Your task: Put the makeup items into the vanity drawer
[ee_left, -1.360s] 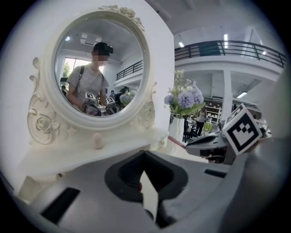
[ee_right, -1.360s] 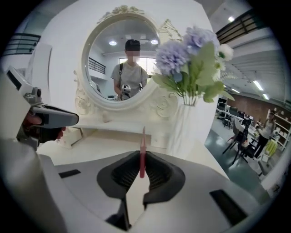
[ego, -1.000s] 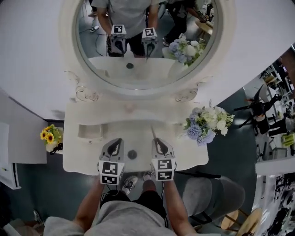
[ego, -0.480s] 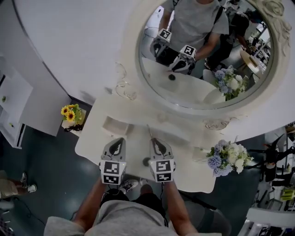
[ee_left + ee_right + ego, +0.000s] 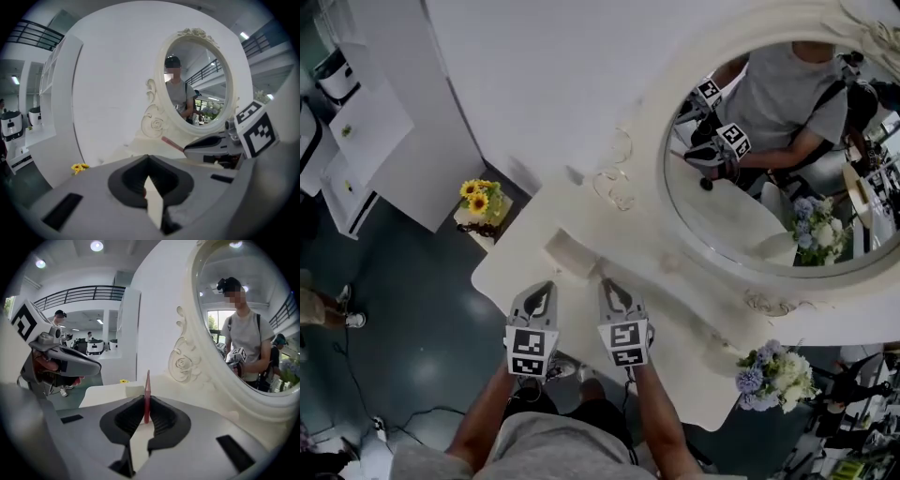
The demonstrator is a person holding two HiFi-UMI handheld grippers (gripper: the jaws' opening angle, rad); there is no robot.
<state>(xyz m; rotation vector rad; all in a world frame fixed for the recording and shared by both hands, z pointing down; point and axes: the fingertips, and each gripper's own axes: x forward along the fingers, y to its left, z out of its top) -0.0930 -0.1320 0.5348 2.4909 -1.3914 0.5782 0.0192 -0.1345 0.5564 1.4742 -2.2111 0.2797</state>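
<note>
The right hand-held gripper [image 5: 146,403] pinches a thin pink makeup stick [image 5: 147,389] that pokes out past its tips, above the white vanity table [image 5: 530,251]. The left hand-held gripper [image 5: 148,162], just beside it, is pressed together on nothing.

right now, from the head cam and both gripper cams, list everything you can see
vanity table: 1, cream, under both grippers
mirror: 1, oval, carved cream frame, at the vanity's back
small tray: 1, cream, on the vanity top ahead of the grippers
pink stick: 1, slim, upright between the right gripper's jaws
sunflowers: 1 bunch, yellow, low beside the vanity's left end
bouquet: 1, white and blue, by the vanity's right end
cabinet: 1, white, far left
left hand-held gripper: 1, grey, jaws together, nothing in them
right hand-held gripper: 1, grey, shut on the pink stick
forearms: 2, bare, bottom of the head view
</note>
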